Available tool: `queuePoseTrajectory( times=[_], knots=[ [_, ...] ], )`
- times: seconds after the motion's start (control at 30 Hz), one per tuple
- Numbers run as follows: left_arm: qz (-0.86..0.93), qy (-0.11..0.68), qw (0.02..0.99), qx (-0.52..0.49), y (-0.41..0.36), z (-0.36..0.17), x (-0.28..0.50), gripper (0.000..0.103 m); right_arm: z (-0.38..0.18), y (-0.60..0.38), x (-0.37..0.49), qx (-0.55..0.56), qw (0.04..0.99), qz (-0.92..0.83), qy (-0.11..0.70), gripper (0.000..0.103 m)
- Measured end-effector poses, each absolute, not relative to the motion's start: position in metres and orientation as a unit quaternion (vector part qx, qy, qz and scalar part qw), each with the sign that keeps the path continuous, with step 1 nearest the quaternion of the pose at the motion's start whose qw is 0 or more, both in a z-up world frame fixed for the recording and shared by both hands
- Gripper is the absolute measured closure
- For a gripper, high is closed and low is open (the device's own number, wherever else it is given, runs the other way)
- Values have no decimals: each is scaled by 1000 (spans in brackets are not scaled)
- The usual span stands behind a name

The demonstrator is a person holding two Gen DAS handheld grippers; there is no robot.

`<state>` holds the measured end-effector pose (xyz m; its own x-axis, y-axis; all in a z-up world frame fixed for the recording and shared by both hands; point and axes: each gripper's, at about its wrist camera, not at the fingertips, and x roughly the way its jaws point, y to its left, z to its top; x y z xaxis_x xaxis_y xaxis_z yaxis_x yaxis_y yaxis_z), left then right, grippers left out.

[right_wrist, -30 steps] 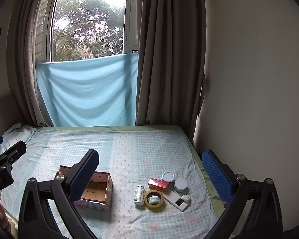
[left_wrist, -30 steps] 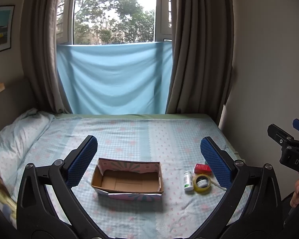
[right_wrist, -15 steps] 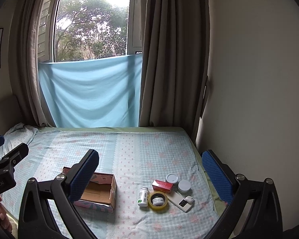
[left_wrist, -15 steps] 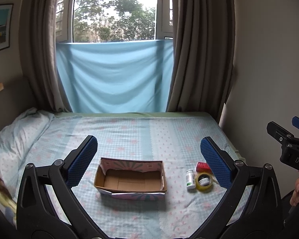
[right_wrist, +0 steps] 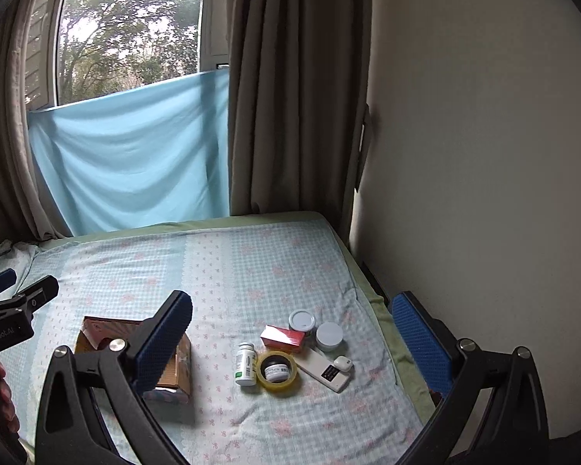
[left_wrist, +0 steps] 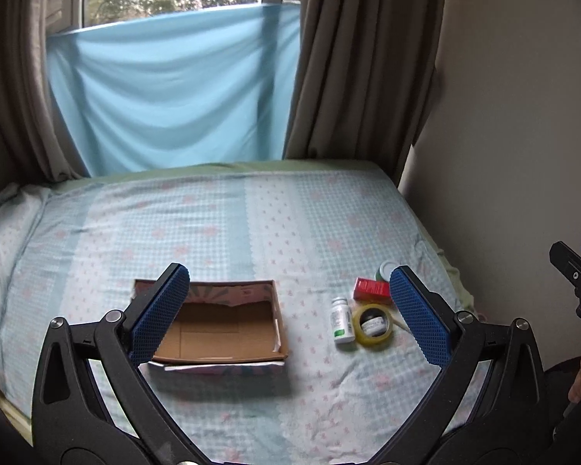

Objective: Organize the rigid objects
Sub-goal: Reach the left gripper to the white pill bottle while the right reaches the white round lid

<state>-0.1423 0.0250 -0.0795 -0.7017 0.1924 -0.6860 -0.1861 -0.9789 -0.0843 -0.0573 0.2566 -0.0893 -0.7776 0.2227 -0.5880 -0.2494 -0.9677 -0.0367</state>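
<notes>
An open, empty cardboard box (left_wrist: 217, 329) lies on the bed; it also shows in the right wrist view (right_wrist: 174, 372). To its right lie a white pill bottle (right_wrist: 245, 363), a yellow tape roll (right_wrist: 278, 370) with a small jar inside it, a red box (right_wrist: 282, 338), two round white-lidded jars (right_wrist: 302, 321) (right_wrist: 329, 336), a white flat device (right_wrist: 325, 372) and a small white case (right_wrist: 342, 363). The bottle (left_wrist: 341, 319), tape roll (left_wrist: 372, 324) and red box (left_wrist: 372, 290) also show in the left wrist view. My left gripper (left_wrist: 288, 310) is open and empty above the box's near side. My right gripper (right_wrist: 290, 339) is open and empty, above the items.
The bed sheet (left_wrist: 251, 224) is light blue check with pink flowers. A pillow (left_wrist: 7, 224) lies at the far left. A wall (right_wrist: 484, 155) runs along the bed's right edge. Curtains (right_wrist: 290, 97) and a blue cloth (left_wrist: 174, 93) hang at the far end.
Both grippers have moved forward and tilted down toward the bed, so the box and items look nearer and larger. Nothing was picked up.
</notes>
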Motion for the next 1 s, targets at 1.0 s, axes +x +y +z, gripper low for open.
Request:
queuePoseTrajectory(
  times=[1.0],
  knots=[
    [708, 31, 103, -698, 188, -461, -335, 1, -404, 440, -219, -506, 198, 829, 130, 0]
  ],
)
